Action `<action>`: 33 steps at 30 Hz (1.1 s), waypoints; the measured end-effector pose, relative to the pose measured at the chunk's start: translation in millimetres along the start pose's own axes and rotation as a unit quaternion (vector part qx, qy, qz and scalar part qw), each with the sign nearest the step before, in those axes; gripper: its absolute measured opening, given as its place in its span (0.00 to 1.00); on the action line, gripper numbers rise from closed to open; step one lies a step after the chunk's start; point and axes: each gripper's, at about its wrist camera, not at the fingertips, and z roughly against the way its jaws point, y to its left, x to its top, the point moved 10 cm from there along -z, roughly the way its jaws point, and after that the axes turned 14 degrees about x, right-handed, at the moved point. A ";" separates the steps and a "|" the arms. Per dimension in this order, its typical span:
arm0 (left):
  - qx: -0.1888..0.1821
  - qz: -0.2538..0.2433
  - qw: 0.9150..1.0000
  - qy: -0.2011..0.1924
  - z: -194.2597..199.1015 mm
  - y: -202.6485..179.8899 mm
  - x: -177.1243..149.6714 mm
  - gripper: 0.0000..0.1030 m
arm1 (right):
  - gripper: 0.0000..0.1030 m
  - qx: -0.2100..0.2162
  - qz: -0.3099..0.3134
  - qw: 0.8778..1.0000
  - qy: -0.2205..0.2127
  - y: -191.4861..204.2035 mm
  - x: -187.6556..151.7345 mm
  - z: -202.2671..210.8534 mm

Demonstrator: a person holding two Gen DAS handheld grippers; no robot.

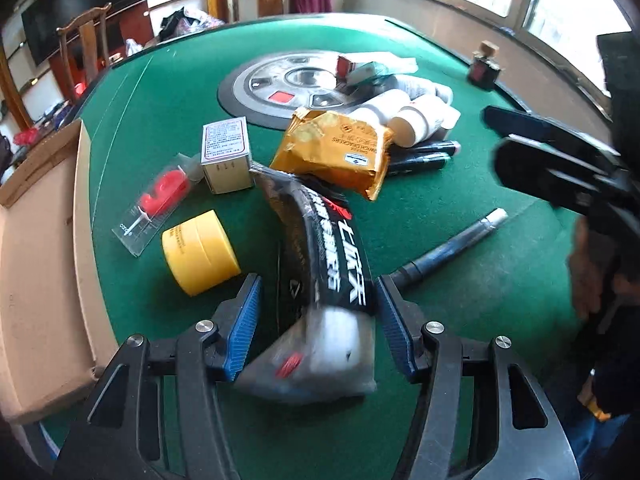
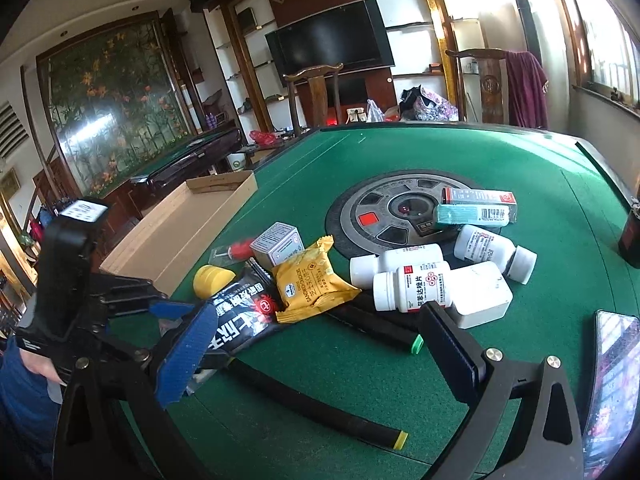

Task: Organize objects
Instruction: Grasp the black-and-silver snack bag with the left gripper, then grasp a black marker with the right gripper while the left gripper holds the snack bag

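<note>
Left gripper point(image 1: 316, 320): jaws part-way apart, straddling the lower end of the black pouch point(image 1: 320, 256). In the left view a sliver of gap shows at each blue pad point(image 1: 244, 320); no squeeze seen on the film. Judged not yet gripping.
Right gripper point(image 2: 316, 344): jaws wide apart, nothing between them; held above the table point(image 2: 400, 152), over the black pens.
Pouch, location: near edge of the green table, upper end tucked under the orange pack point(image 1: 340, 148), lower end lifted and blurred between the left jaws.
Pouch, handling: light, soft, crinkly film; likely slippery and will flop or bend if taken by one end. Judged best held across the flat body below the sealed end, pads square to the faces. Contents may crush under a hard pinch.
Pouch, writing: large white Chinese characters with a red mark; not read with confidence.
Orange pack, writing: "SANDWICH CRACKERS" legible in the right view point(image 2: 312, 280).
White bottles point(image 2: 412, 284): red-and-white labels in Chinese; small print unreadable.
Small box point(image 1: 226, 152): dense printed panel, too small to read.
Yellow tub point(image 1: 200, 252): side print illegible.
Red item in clear sleeve point(image 1: 160, 200): lettering at the sleeve's corner, unclear.
Cardboard tray point(image 2: 192, 220): at the left table edge, the probable destination.
Risk: lifting the pouch may drag the orange pack resting on it.
</note>
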 end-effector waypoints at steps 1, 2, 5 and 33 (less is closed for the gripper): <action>-0.005 0.010 1.000 0.000 -1.1 -0.5 2.5 0.47 | 0.98 0.003 0.000 1.000 0.000 1.2 0.0 -0.2; -0.021 0.023 1.000 0.004 -2.8 -1.0 5.2 0.42 | 0.98 0.004 0.001 1.000 0.001 1.8 -0.1 -0.7; -0.027 0.053 0.998 0.013 -10.6 4.3 7.6 0.36 | 0.98 0.004 0.006 1.000 0.006 3.9 -2.3 -3.1; 0.099 0.030 0.994 -0.030 7.6 24.2 -34.2 0.31 | 0.13 -0.013 0.102 0.970 0.220 24.1 -84.2 -36.9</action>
